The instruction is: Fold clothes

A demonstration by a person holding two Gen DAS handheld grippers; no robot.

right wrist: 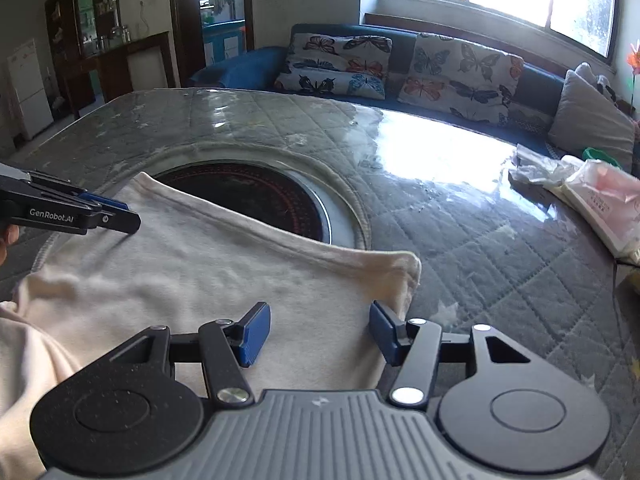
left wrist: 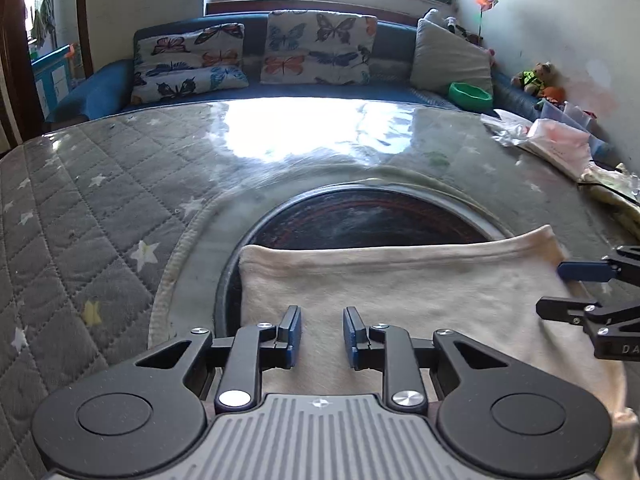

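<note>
The cream cloth (left wrist: 400, 280) lies flat on the bench (left wrist: 100, 200), straight ahead of and under both tools. Its far edge runs left to right, crossing the near rim of the dark round plate (left wrist: 360, 216) set into the bench top. So its long axis, as far as it shows, lies across the line of the tools, not along it. Whether it is already folded over I cannot tell; the right corner looks doubled in the right wrist view.

The left tool (left wrist: 322, 336) hangs over the middle of the cloth, jaws parted a little, holding nothing. The right tool (right wrist: 320, 332) stands wider open, also empty, with its right finger just at the cloth's right edge near the far right corner (right wrist: 412, 264). The right tool is therefore the nearer to that corner, and the left to the far left corner (left wrist: 248, 252).

Writing: "GenRobot.AI" on the left tool's side in the right wrist view, and "DA" on the right tool in the left wrist view. Print on the white packet (right wrist: 600, 196) at the bench's right is too small to read.
</note>
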